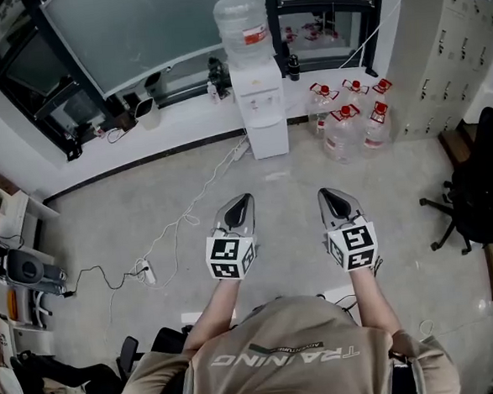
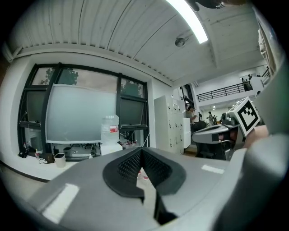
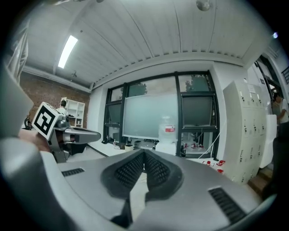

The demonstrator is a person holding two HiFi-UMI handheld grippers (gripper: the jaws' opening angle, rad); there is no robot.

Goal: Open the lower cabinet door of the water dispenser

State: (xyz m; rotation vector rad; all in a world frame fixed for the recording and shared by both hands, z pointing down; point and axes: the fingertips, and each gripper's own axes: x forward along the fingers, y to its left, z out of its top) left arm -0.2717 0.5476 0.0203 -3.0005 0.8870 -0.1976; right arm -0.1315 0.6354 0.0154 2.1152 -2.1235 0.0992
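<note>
The white water dispenser [image 1: 259, 107] stands against the far wall under the window, with a clear bottle [image 1: 243, 25] on top. Its lower cabinet door [image 1: 268, 138] is closed. The dispenser [image 2: 109, 145] shows small and far off in the left gripper view, and the dispenser [image 3: 166, 145] likewise in the right gripper view. My left gripper [image 1: 241, 202] and right gripper [image 1: 332, 196] are held side by side over the floor, well short of the dispenser. Both are shut and hold nothing. The left gripper [image 2: 141, 151] and right gripper [image 3: 144, 153] show their pads meeting at the tips.
Several water bottles [image 1: 350, 117] with red caps stand on the floor right of the dispenser. A white cable and power strip [image 1: 147, 273] trail across the floor at left. A black office chair [image 1: 473, 193] is at right. Grey lockers [image 1: 462, 34] line the right wall.
</note>
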